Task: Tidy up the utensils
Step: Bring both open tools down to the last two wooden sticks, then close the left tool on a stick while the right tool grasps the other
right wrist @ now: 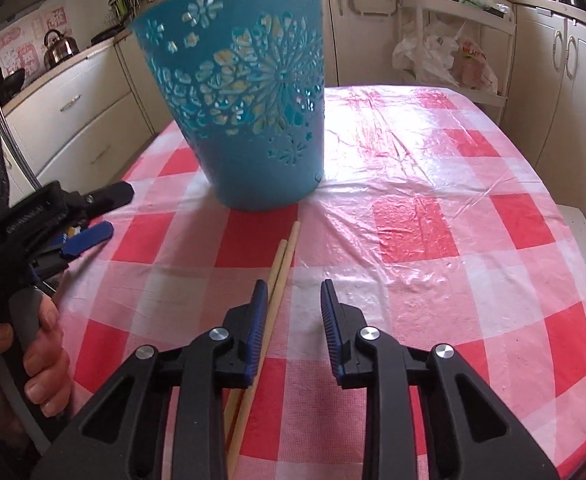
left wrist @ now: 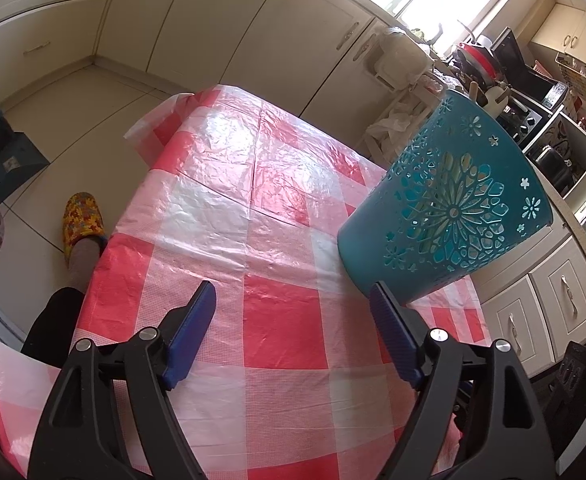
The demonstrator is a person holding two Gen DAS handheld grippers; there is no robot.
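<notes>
From the left wrist, the left gripper [left wrist: 293, 308] gapes wide and empty over the red-checked tablecloth [left wrist: 229, 184], the teal cut-out utensil holder [left wrist: 449, 200] upright just beyond its right finger. From the right wrist, the right gripper [right wrist: 293, 300] stands narrowly parted; two wooden chopsticks [right wrist: 279, 272] lie on the cloth before the holder, seemingly beneath its left finger rather than gripped.

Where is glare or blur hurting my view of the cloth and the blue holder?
Left wrist view: window glare washes out the tablecloth at its far end; the blue holder is sharp. Right wrist view: sheen right of the holder, whose rim is blurred; the chopsticks stay clear.
</notes>
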